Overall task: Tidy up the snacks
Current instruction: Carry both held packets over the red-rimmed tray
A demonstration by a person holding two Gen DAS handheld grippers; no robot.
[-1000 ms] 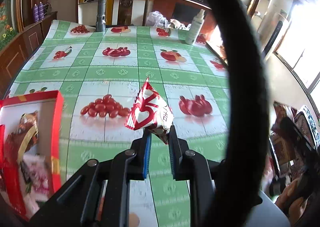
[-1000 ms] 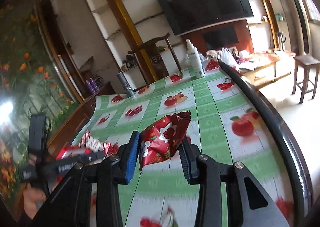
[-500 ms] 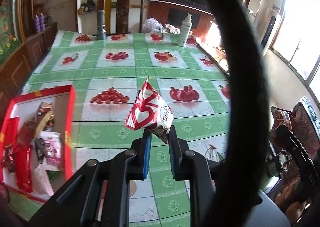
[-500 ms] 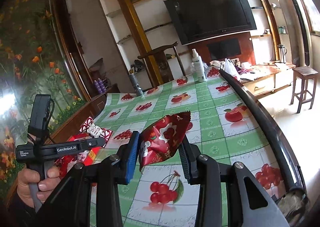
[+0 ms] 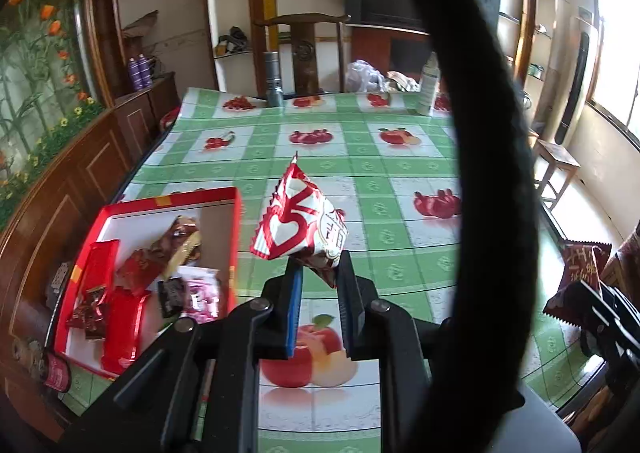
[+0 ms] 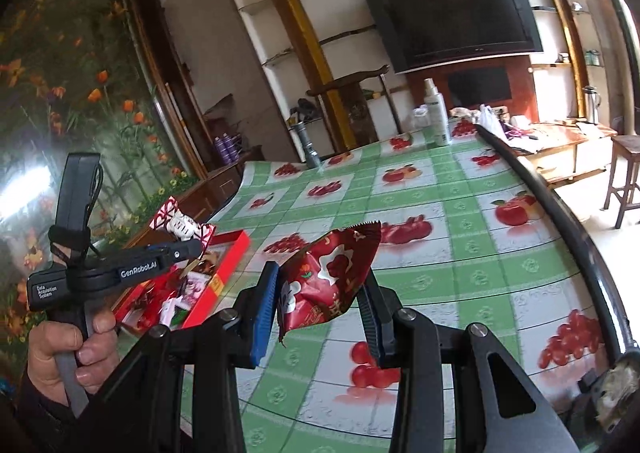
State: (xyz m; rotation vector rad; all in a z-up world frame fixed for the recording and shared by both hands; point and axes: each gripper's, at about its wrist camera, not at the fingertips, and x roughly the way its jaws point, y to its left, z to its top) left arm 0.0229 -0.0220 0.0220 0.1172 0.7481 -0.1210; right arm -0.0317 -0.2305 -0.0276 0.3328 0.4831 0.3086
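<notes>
The red snack box [image 5: 236, 221] sits at the table's left edge, half filled. Just right of it, above the tablecloth [image 5: 400, 181], the left gripper [image 5: 318, 281] is clamped on a white-and-red packet [image 5: 300, 225]; farther right, the right gripper [image 6: 320, 293] pinches a dark red packet [image 6: 332, 277]. Both look mid-carry; next, each needs lowering over the box and releasing.

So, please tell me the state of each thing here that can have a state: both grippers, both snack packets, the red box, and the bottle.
left gripper: shut on the white and red packet.
white and red packet: sealed, held above the table.
right gripper: shut on the dark red packet.
dark red packet: sealed, crumpled, held in the air.
red box: open, with several snacks inside.
spray bottle: upright, at the far table end.
</notes>
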